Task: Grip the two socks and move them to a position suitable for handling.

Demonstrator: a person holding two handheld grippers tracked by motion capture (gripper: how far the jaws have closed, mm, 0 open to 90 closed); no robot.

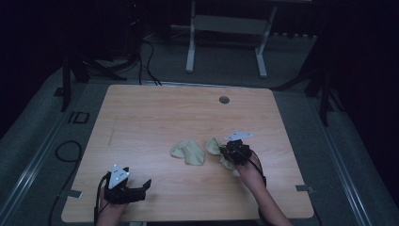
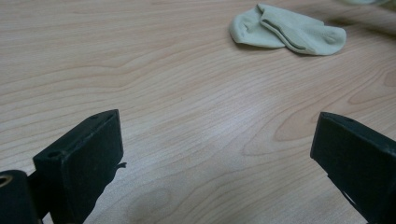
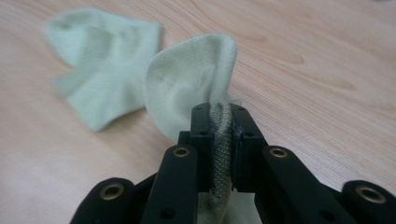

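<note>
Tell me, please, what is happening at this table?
A person works with a gripper in each hand on two pale green socks. The right gripper is shut on one sock, pinching its edge. The other sock lies flat on the wooden table. The left gripper is open, above bare wood, holding nothing.

Table (image 1: 141,117) bears two socks near centre. Flat sock (image 1: 188,151) lies left of pinched sock (image 1: 215,146); apparently just apart. Right gripper (image 1: 234,151) sits over pinched sock. Left gripper (image 1: 136,188) near front-left edge, well apart.
</note>
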